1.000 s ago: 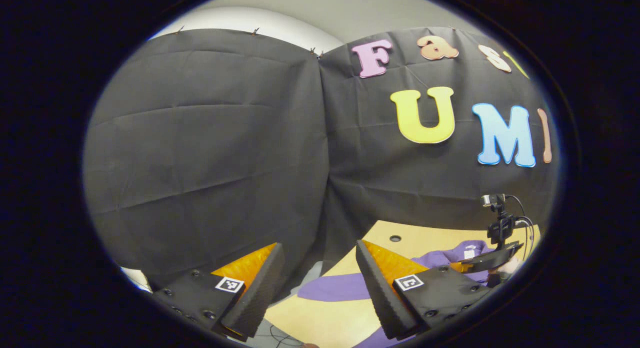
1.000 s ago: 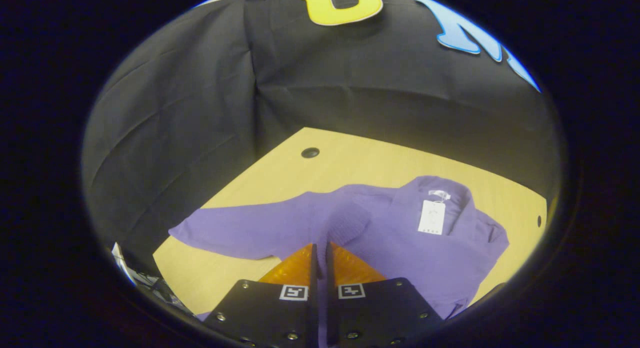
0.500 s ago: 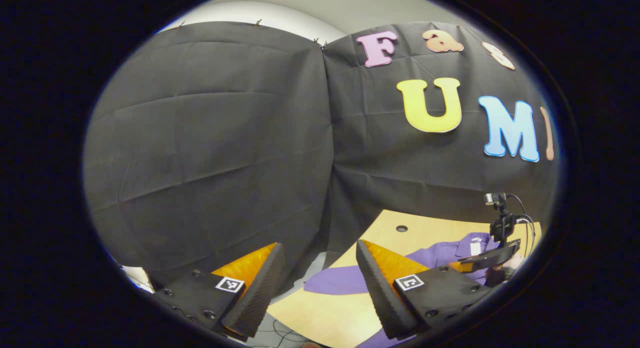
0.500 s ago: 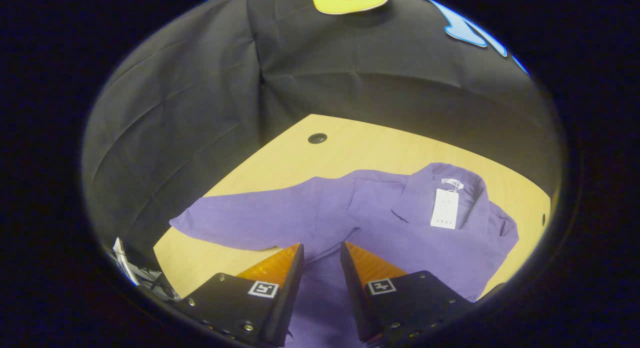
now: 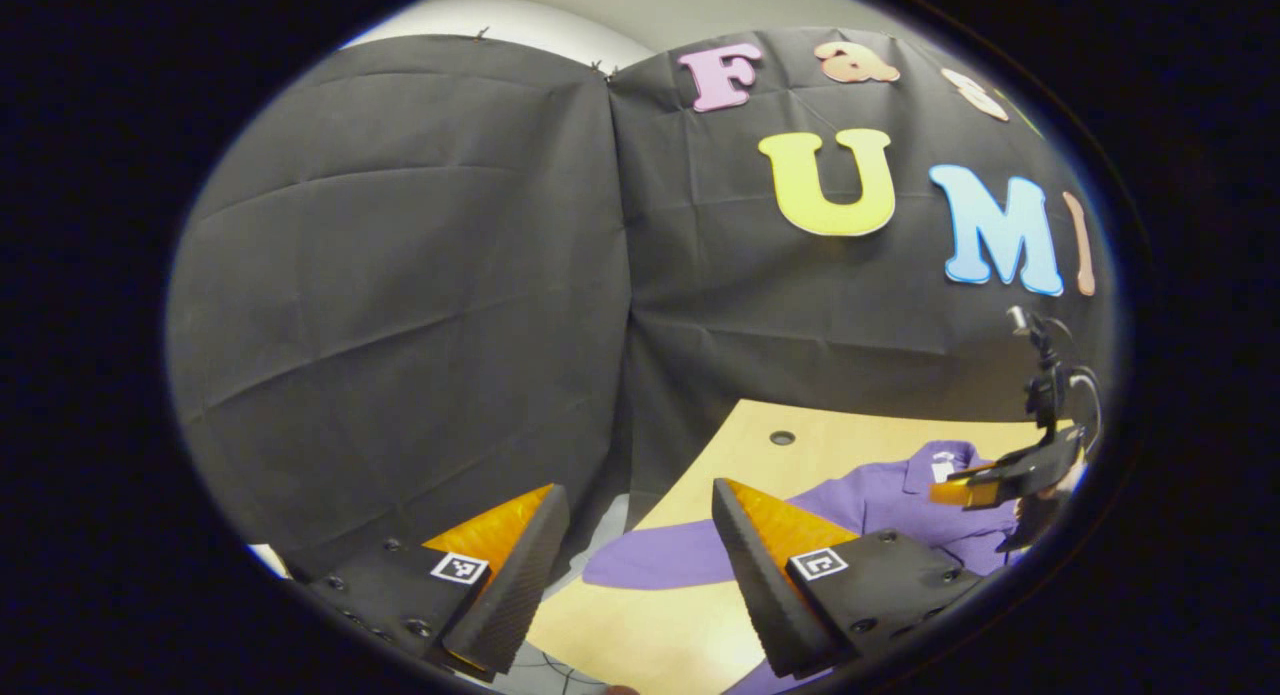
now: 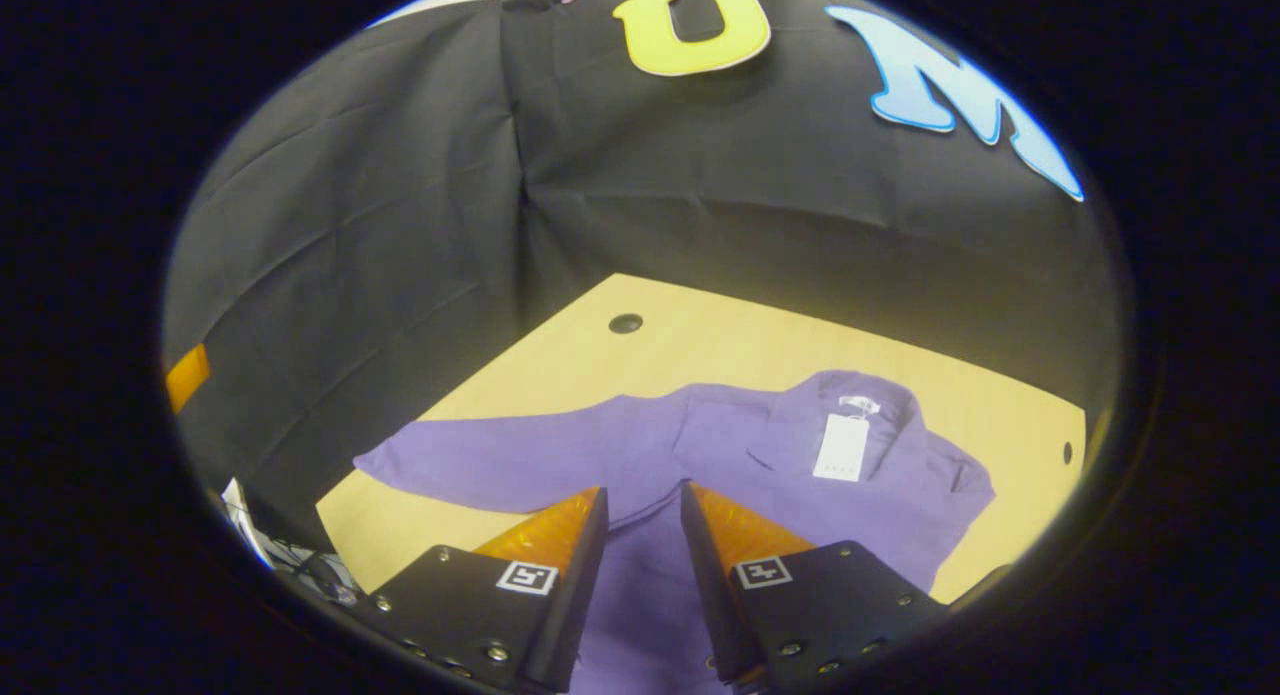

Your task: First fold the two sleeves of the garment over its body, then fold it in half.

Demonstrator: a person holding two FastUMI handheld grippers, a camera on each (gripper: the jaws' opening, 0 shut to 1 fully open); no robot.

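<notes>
Purple knit long-sleeved garment [image 6: 700,455] lay flat on the pale wooden table [image 6: 700,345], one sleeve [image 6: 500,460] stretched out sideways, a white tag [image 6: 840,445] at its collar. Just above its body hovered the right gripper [image 6: 643,520], fingers parted and holding nothing. Beyond the sleeve's cuff, the left gripper [image 5: 635,545] gaped wide, empty.

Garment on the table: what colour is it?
Purple; the garment shows best in the right gripper view, lying on the table.
</notes>
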